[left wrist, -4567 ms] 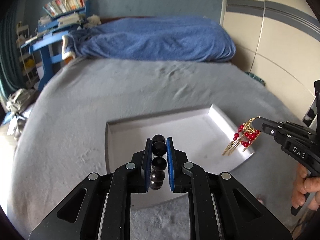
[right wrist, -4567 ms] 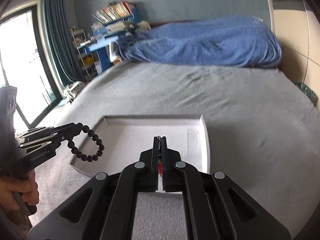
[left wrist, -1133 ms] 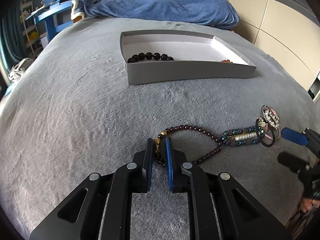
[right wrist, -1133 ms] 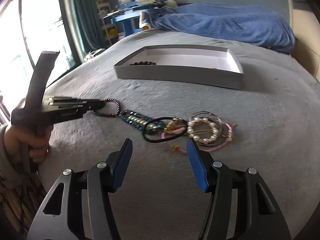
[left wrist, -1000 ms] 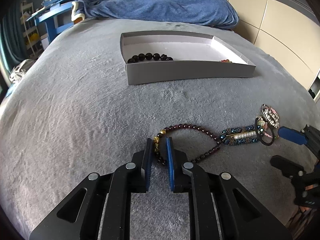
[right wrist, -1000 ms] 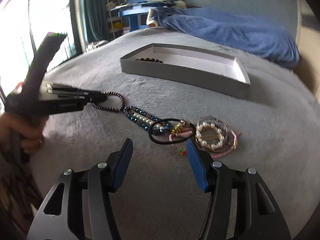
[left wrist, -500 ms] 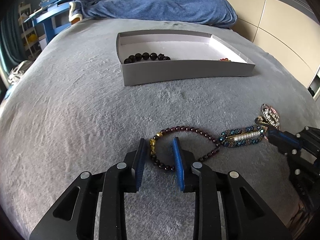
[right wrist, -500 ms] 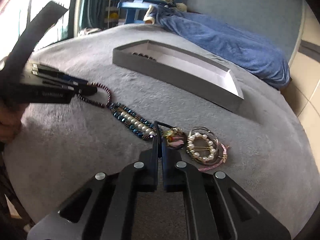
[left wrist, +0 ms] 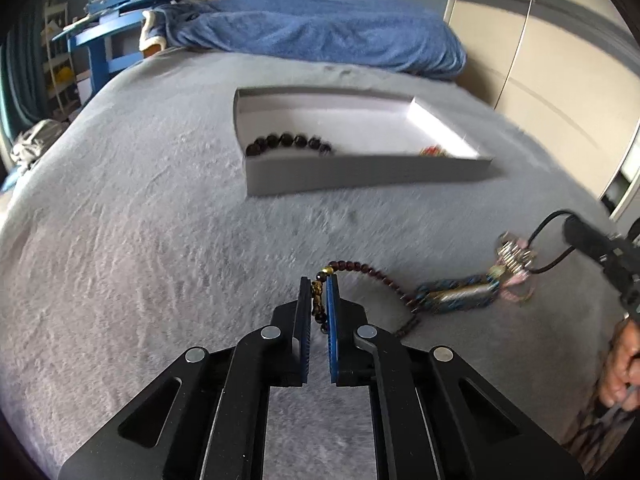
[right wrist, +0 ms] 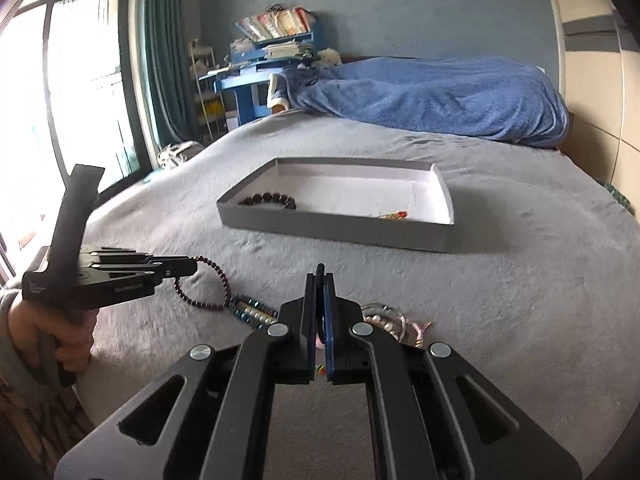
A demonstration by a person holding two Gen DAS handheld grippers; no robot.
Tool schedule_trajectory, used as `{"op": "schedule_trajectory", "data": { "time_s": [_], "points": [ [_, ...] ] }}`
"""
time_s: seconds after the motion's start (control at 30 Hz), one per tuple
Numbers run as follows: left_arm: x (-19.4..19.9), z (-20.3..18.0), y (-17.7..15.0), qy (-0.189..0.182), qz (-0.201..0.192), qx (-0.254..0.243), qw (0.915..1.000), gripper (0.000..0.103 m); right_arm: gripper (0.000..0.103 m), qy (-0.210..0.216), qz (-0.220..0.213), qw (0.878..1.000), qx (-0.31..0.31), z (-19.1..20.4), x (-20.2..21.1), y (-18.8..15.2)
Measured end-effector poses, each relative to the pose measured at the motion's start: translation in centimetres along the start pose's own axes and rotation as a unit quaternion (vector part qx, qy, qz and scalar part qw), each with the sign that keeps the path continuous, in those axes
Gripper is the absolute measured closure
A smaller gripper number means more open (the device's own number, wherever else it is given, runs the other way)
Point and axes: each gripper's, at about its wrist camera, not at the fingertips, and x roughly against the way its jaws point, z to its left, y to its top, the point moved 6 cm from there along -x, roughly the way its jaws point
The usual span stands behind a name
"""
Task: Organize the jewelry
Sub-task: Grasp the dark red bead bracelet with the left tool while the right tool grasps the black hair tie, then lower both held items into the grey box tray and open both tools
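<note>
The left tongs (left wrist: 319, 292) reach low and level over the grey bed (left wrist: 140, 240), pressed together on the gold-beaded end of a dark red bead bracelet (left wrist: 376, 276), whose loop trails off to the right across the cover. The right tongs (right wrist: 320, 288) are angled a little above the bed, pressed together on a thin black hair band (left wrist: 548, 240), whose loop rises from the jewelry pile.

The left wrist view shows that band pulled up out of the blurred pile (left wrist: 512, 258), with a blue and pearl beaded bracelet (left wrist: 452, 292) between the pile and the red bracelet; a hand (left wrist: 618, 364) holds the right tool at the far right edge. The right wrist view shows the left tongs from the side (right wrist: 188, 267), gripped by a hand (right wrist: 60, 332) at the near left, and a pearl ring piece with pink bands (right wrist: 396, 322) just right of the right tongs' tip.

One grey tray (right wrist: 340, 232) sits further up the bed, well apart from the pile. In it lie two things: a black bead bracelet (right wrist: 268, 201) at its near left corner and a red and gold earring (right wrist: 394, 215) at its near right. A blue blanket (right wrist: 432, 96) is heaped at the far end of the bed.
</note>
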Motion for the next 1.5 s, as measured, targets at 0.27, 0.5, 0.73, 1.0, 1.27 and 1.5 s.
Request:
{"op": "schedule_trajectory", "data": {
  "time_s": [0.27, 0.5, 0.73, 1.0, 1.27, 1.5],
  "points": [
    [2.9, -1.6, 3.1, -0.028, -0.038, -0.001, 0.9989, 0.095, 0.1, 0.0, -0.007, 0.999, -0.034, -2.1, 0.4, 1.0],
    [3.9, -1.7, 5.5, -0.03, -0.052, -0.004, 0.9982, 0.095, 0.1, -0.005, -0.01, 0.999, -0.045, -4.1, -0.1, 3.0],
    [4.5, -2.0, 8.4, -0.027, -0.068, -0.019, 0.9971, 0.095, 0.1, -0.012, -0.017, 0.999, -0.026, -4.9, -1.5, 5.8],
    [3.3, -3.6, 12.0, -0.03, -0.079, -0.036, 0.9958, 0.095, 0.1, -0.002, -0.022, 1.0, -0.014, -5.6, -4.2, 9.4],
    [-0.3, -5.5, 14.9, -0.033, -0.071, -0.048, 0.9957, 0.095, 0.1, -0.009, -0.014, 0.999, -0.03, -7.5, -7.8, 10.0],
    [-4.4, -6.3, 16.0, -0.026, -0.05, -0.052, 0.997, 0.095, 0.1, -0.045, 0.023, 0.998, -0.021, -9.4, -12.1, 9.0]
  ]
}}
